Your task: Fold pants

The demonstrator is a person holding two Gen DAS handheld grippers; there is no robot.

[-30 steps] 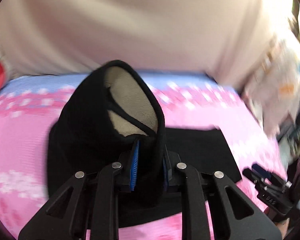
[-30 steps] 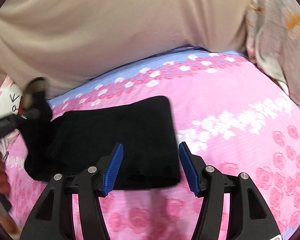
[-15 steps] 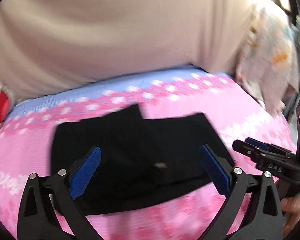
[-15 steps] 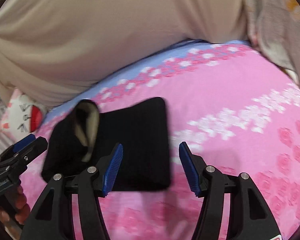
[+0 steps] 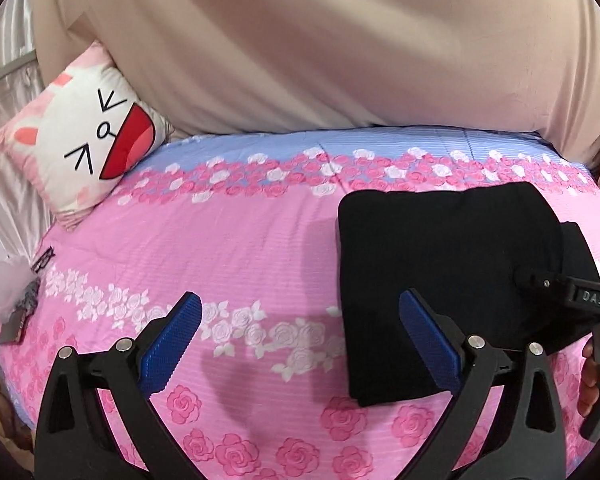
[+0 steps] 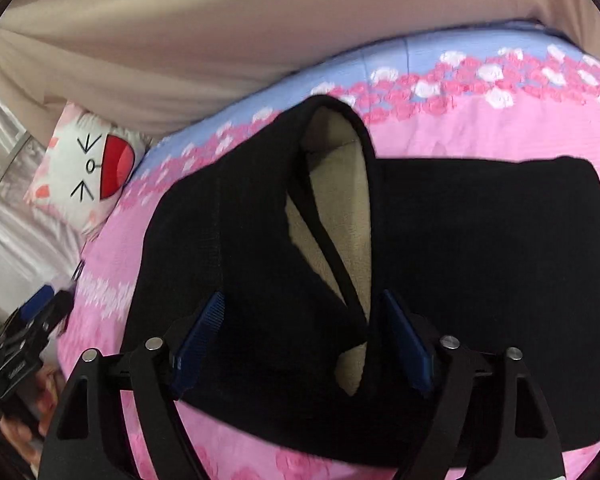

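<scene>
The black pants (image 5: 440,264) lie folded on the pink rose bedspread (image 5: 228,248), at the right of the left wrist view. My left gripper (image 5: 300,340) is open and empty, over bare bedspread left of the pants. The right gripper's body (image 5: 572,300) rests at the pants' right edge. In the right wrist view my right gripper (image 6: 304,340) has its jaws partly apart around a raised fold of the pants (image 6: 268,248), whose beige fleece lining (image 6: 340,208) shows. I cannot tell if the pads press the cloth.
A white cat-face pillow (image 5: 84,140) lies at the bed's far left. A large beige cloth (image 5: 300,40) hangs behind the bed. Small dark items (image 5: 24,308) sit at the left edge. The left gripper body (image 6: 20,340) shows at lower left of the right wrist view.
My left gripper let go of the pants' fold, opened and moved left off the pants. My right gripper moved in onto the pants and now straddles the raised fold.
</scene>
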